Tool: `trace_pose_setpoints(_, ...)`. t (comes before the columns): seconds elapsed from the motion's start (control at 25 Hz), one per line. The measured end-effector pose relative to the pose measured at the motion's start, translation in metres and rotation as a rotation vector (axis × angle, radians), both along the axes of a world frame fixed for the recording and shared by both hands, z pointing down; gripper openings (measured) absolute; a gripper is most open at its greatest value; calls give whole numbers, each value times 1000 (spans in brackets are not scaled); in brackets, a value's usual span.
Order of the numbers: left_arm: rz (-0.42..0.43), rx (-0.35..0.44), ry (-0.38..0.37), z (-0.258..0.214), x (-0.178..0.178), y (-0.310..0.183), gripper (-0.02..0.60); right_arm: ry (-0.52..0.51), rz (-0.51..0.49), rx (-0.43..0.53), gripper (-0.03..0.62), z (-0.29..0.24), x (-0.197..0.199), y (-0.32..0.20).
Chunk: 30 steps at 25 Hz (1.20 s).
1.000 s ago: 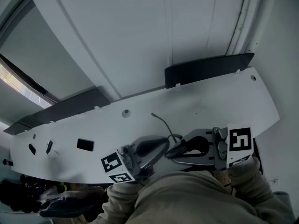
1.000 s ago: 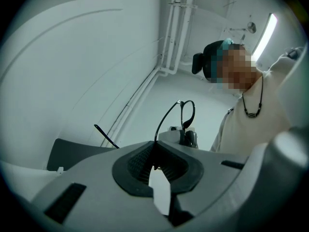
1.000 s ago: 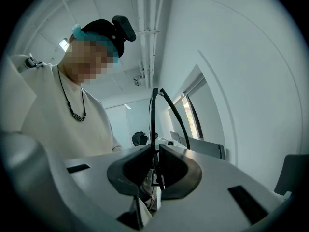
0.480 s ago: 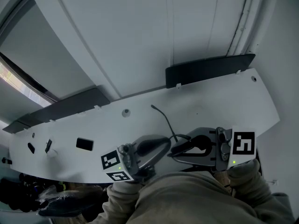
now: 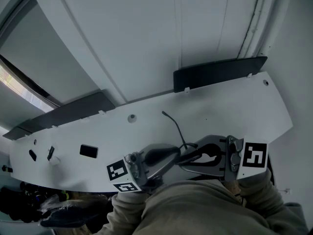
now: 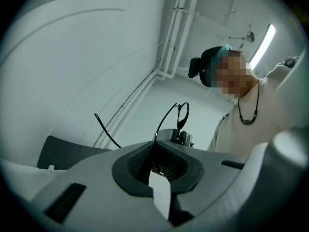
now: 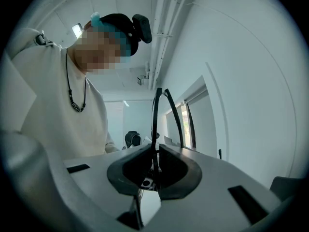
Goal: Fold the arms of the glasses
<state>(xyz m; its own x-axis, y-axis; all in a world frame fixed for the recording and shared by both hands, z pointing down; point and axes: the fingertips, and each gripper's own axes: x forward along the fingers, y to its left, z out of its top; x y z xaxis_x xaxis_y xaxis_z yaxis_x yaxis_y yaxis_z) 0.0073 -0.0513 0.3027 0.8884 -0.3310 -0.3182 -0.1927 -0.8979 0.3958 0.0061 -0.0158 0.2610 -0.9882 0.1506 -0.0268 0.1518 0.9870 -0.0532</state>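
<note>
Head view shows left gripper [image 5: 174, 153] and right gripper [image 5: 187, 156] each clamped on the black glasses [image 5: 182, 143], held between them before a white panel [image 5: 220, 106]; one arm [image 5: 169, 118] has risen slightly.

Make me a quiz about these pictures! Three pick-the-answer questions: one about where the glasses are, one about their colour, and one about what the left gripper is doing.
1. Where are the glasses?
A) flat on the table
B) in a drawer
C) in the air, between the left gripper and the right gripper

2. What colour is their frame?
A) black
B) red
C) yellow

3. What are the left gripper's jaws doing?
A) standing wide open
B) shut on the glasses
C) holding a pen

Answers:
1 C: each gripper view shows the thin frame rising out of that gripper's jaws.
2 A: the thin frame looks black in every view.
3 B: the left gripper view shows its pads pressed together on the frame.
</note>
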Motion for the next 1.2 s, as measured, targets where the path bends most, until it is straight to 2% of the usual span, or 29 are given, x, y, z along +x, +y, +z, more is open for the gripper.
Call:
trace_pose_setpoints(0.28, -21, 2, -4, 1, 0, 0, 20, 5, -2, -2, 58, 1, 0, 1)
trace_pose_setpoints(0.4, -71, 7, -28, 6, -5, -5, 31, -4, 7, -3, 58, -4, 5, 0)
trace_pose_setpoints(0.48, -119, -12, -42, 13, -13, -12, 141, -9, 11, -3, 58, -7, 9, -1)
trace_pose_setpoints(0.56, -169, -36, -50, 18, -23, -19, 182, -19, -2, -9, 58, -10, 12, 1)
trace_pose_setpoints(0.68, -229, -60, -48, 17, -35, -29, 211, -17, -47, -9, 58, -10, 12, 12)
trace_pose_setpoints(1.04, -327, -72, -7, 4, -54, -43, 212, 3, -207, -36, 58, -5, 2, 49)
trace_pose_setpoints(1.2, -311, -64, 3, -1, -53, -42, 212, 14, -238, -55, 58, -3, 4, 53)
